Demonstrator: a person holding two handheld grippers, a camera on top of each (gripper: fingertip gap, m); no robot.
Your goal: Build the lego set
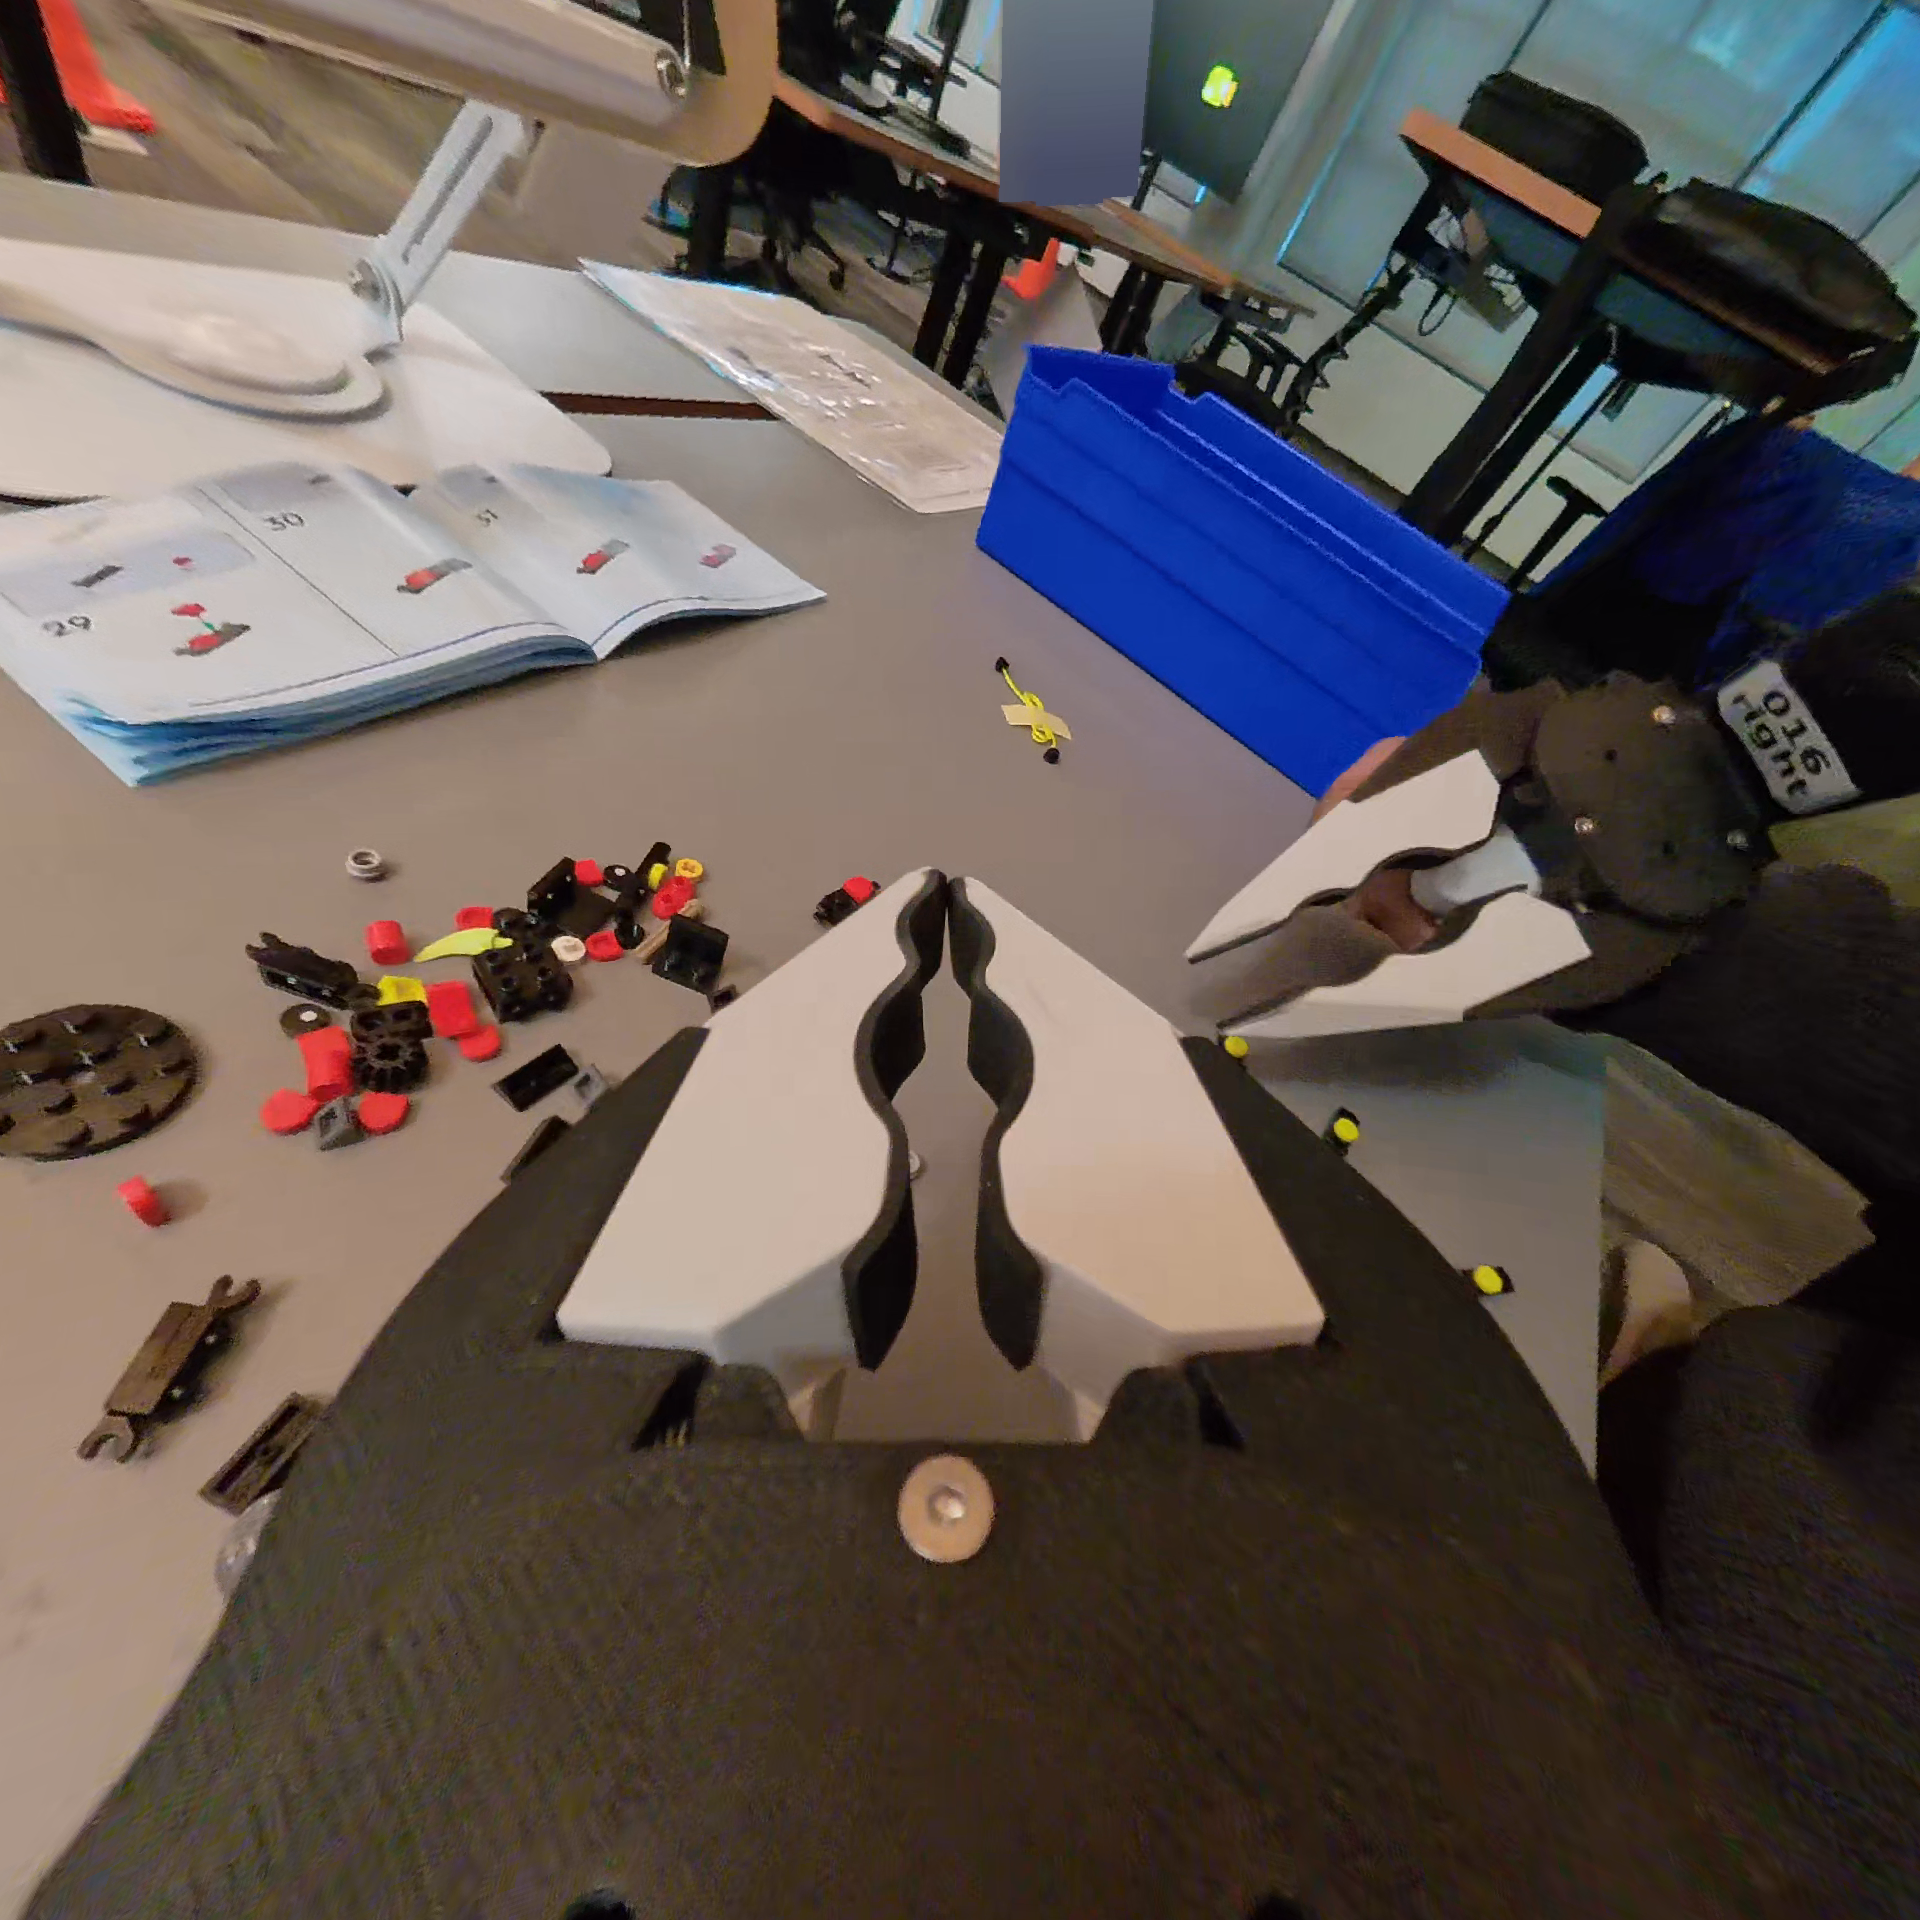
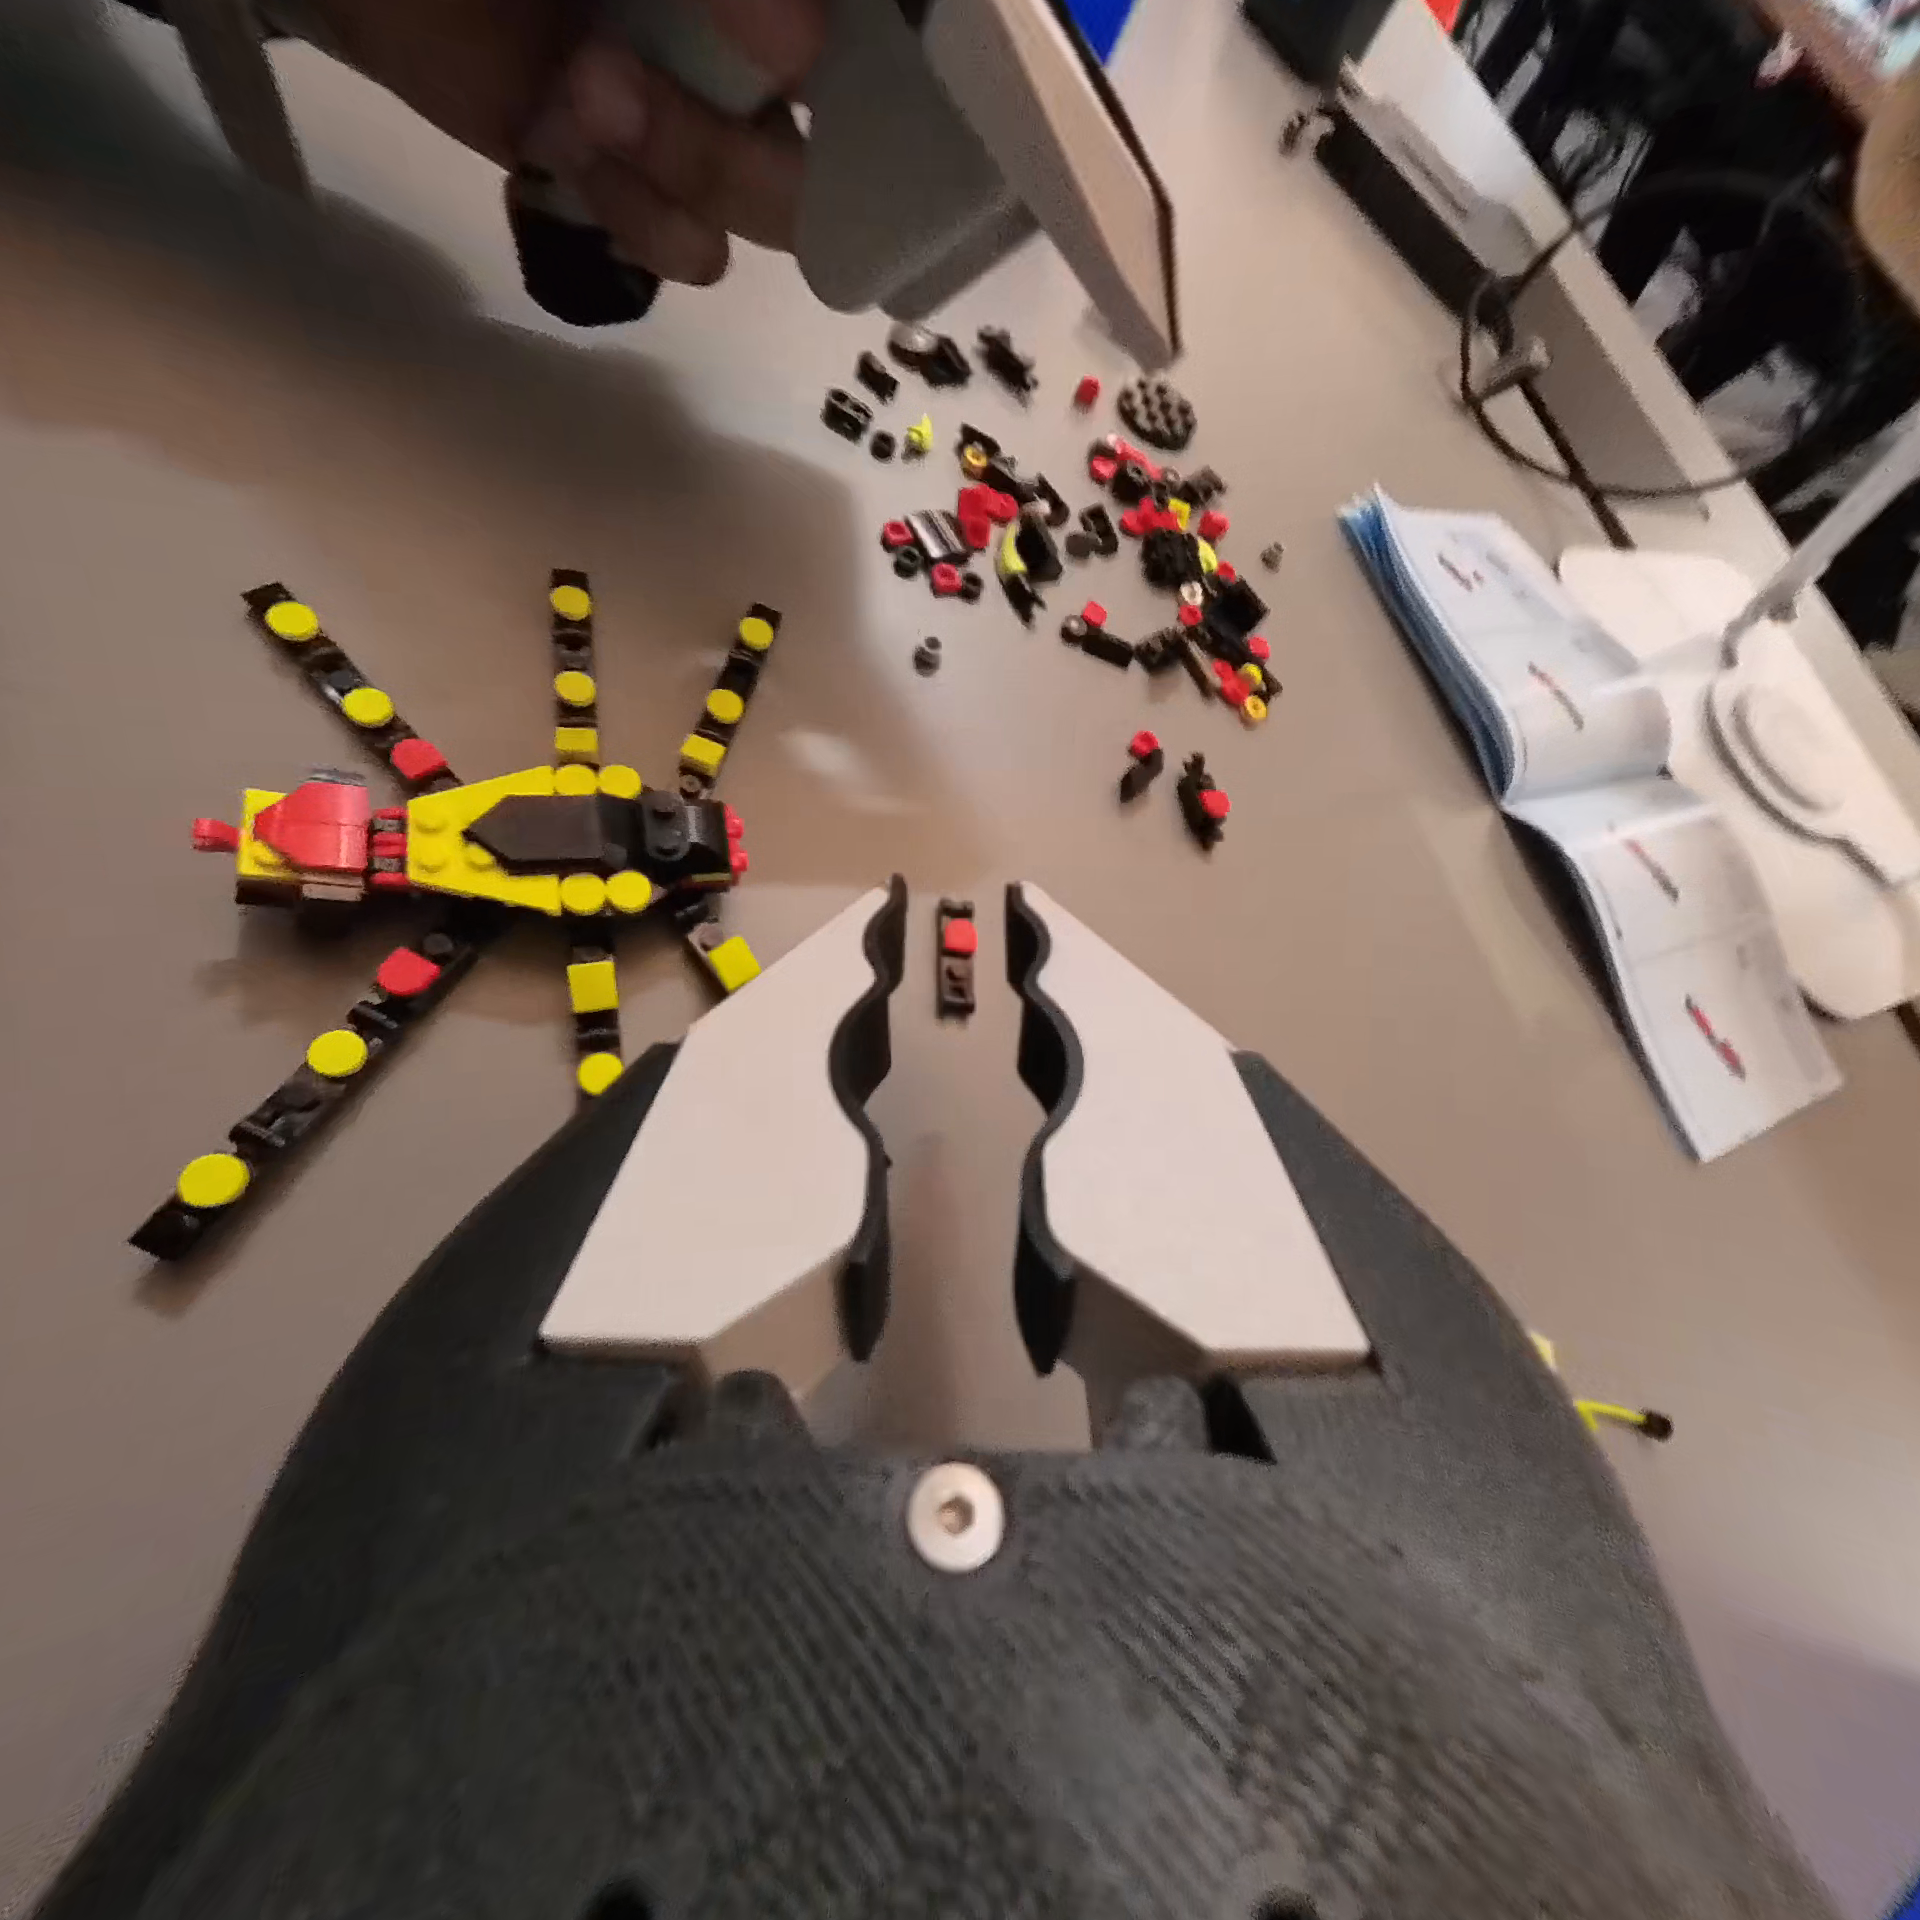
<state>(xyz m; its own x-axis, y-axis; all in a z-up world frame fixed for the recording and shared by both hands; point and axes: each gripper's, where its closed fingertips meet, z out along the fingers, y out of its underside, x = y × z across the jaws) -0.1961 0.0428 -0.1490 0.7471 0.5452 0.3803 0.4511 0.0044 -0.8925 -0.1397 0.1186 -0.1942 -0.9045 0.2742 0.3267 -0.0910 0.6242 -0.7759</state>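
Observation:
In the left wrist view my left gripper (image 1: 948,883) is shut, pads touching, with nothing between them, above the grey table (image 1: 831,748). A small black piece with a red tile (image 1: 847,899) lies just left of its tip. My right gripper (image 2: 954,888) is open. A small black piece with a red tile (image 2: 956,956) lies on the table in the gap between its fingers, with clear space on both sides. The right gripper also shows open in the left wrist view (image 1: 1210,992). The built yellow, black and red spider-like model (image 2: 488,831) lies left of the right gripper.
Loose black, red and yellow pieces (image 1: 468,987) lie on the left, also in the right wrist view (image 2: 1091,551), near a round black plate (image 1: 88,1081). An open instruction booklet (image 1: 343,592), a blue bin (image 1: 1236,561) and a white lamp base (image 1: 260,384) stand farther back. One gripper's finger ends stand about 11 cm off the other's.

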